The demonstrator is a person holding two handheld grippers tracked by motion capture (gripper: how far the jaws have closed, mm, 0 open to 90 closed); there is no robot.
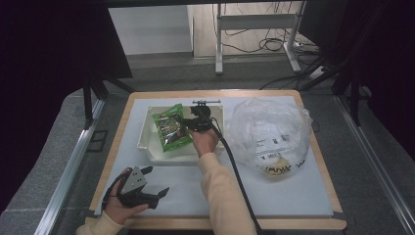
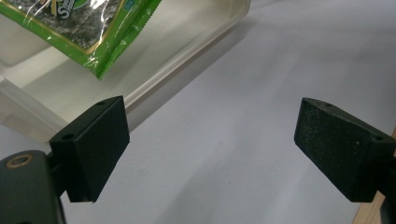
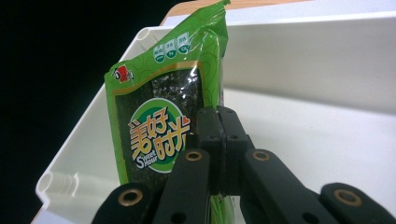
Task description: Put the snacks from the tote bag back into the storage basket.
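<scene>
Right gripper view showed the right gripper (image 3: pixel 219 144) with its jaws pressed together on the edge of a green snack packet (image 3: pixel 159 116), holding it upright over a white tray (image 3: pixel 327 60). From the high view, the packet (image 1: pixel 171 128) hung inside the tray (image 1: pixel 144 132) on the table (image 1: pixel 293 196), with a plastic bag (image 1: pixel 269 134) just beside the tray. The left gripper (image 1: pixel 147 188) rested near the table's front edge, jaws spread wide with nothing between them, pointing toward the tray.
</scene>
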